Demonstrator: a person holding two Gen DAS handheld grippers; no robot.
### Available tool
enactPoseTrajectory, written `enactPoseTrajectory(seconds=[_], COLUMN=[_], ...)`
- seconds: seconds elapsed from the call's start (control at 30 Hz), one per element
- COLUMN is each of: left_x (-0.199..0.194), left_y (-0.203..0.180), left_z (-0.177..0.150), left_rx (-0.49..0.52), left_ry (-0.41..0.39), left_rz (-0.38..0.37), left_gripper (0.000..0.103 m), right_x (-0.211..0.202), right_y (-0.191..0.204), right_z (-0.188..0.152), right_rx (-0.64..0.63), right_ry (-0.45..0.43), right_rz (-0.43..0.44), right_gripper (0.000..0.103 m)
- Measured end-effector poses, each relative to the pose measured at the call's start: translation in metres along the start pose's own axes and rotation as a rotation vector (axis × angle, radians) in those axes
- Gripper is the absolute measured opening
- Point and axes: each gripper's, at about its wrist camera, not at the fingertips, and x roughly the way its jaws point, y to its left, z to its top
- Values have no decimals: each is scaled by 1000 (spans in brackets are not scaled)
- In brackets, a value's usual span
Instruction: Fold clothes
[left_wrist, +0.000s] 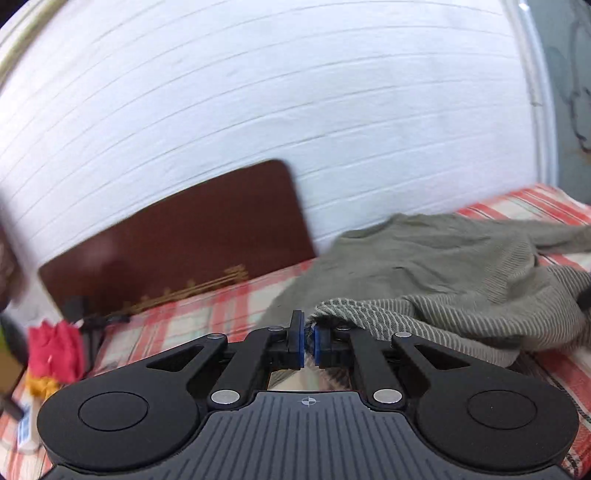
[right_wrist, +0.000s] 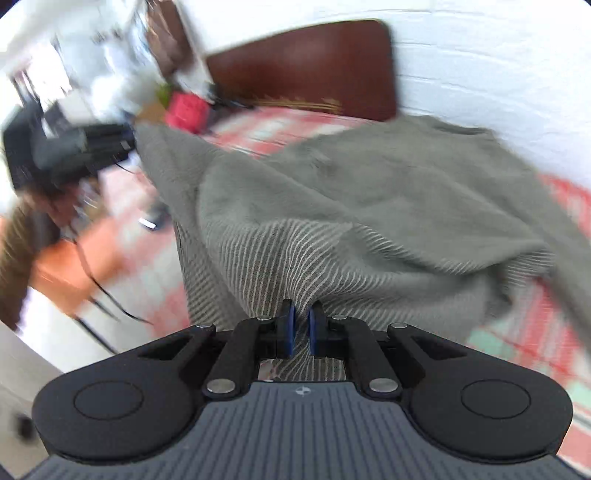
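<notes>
A grey sweater (right_wrist: 369, 192) lies spread over a bed (left_wrist: 192, 317) with a red and white check sheet. Part of it is turned over and shows a stripy knit side. It reaches back near the white wall (left_wrist: 258, 92).

The right gripper (right_wrist: 302, 325) has its jaws nearly closed on a fold of the stripy part. The cloth runs down between the blue pads (right_wrist: 290, 328).

The left gripper (left_wrist: 309, 339) has its jaws pressed tight on a stripy edge of the sweater. That edge is lifted off the sheet. In the right view this gripper shows as a dark blurry shape at the far left corner of the sweater.

A brown headboard (left_wrist: 177, 236) stands at the end of the bed, against the wall. Something red (left_wrist: 55, 350) sits just beside the bed.
</notes>
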Motion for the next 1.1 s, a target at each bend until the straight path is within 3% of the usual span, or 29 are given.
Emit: enactPoseTrajectory(seconds=[0.07, 0.17, 0.27, 0.3, 0.37, 0.43, 0.5, 0.63, 0.8, 0.9, 1.0, 1.03, 1.1], left_x=[3, 25, 63, 70, 77, 59, 42, 25, 39, 54, 75, 81, 91], left_y=[9, 19, 23, 22, 22, 20, 17, -8, -101, -167, -225, -241, -262], left_z=[-15, -47, -86, -93, -103, -91, -65, -14, 30, 39, 37, 35, 27], left_rx=[-26, -54, -92, -102, -116, -104, -79, -24, 179, 306, 383, 408, 461], left_ry=[58, 208, 402, 449, 515, 461, 366, 228, 124, 123, 190, 207, 216], left_rz=[36, 49, 10, 1, -22, -63, -95, -206, -411, -518, -633, -648, -606], left_gripper=[0, 4, 28, 28, 28, 35, 61, 64, 65, 65, 66, 67, 67], right_x=[15, 48, 78, 81, 70, 37, -1, -63, -108, -125, -130, -129, -125], right_y=[3, 7, 1, 0, -5, -13, -25, -52, -99, -121, -131, -130, -127], right_z=[1, -11, -26, -29, -26, -17, -8, -15, -55, -88, -113, -117, -124], right_rx=[-5, 2, 44, 53, 68, 76, 87, 148, 266, 386, 449, 462, 480], right_ry=[42, 153, 266, 283, 262, 164, 42, -105, -137, -131, -128, -130, -135], right_rz=[44, 55, 56, 47, 37, 0, -78, -320, -567, -591, -601, -598, -595], right_gripper=[9, 12, 22, 29, 35, 52, 61, 61, 61, 61, 61, 61, 61])
